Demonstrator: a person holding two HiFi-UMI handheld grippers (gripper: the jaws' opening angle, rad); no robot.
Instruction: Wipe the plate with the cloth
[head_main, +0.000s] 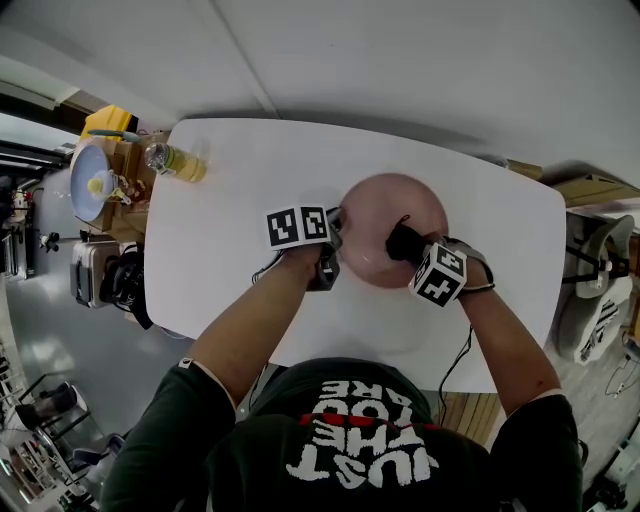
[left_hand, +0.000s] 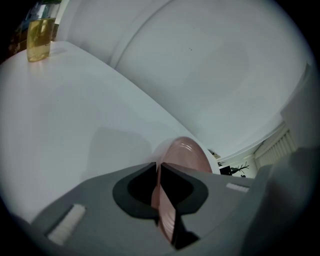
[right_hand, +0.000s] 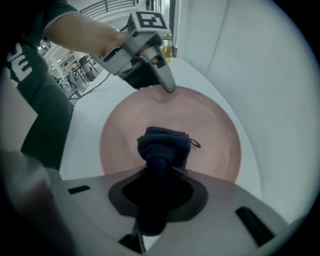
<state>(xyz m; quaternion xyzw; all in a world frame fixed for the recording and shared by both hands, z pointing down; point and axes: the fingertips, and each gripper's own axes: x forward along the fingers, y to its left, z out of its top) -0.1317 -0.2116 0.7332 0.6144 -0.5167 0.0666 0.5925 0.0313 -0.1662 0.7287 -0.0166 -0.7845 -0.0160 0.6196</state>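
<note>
L gripper (left_hand: 158, 170) jaws clamped on plate (right_hand: 210, 130) rim, R gripper (right_hand: 161, 174) jaws clamped on cloth (right_hand: 164, 142) mid-plate (plate on counter (head_main: 230, 200)); risk: hard stroke vs thin rim pinch could slip plate, skid.

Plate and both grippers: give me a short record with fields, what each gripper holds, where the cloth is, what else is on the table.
plate: pink, on the white table
left gripper: shut on the plate's rim
right gripper: shut on the cloth
cloth: dark, bunched, against the plate's inside
also on table: bottle of yellow liquid, far left corner
</note>
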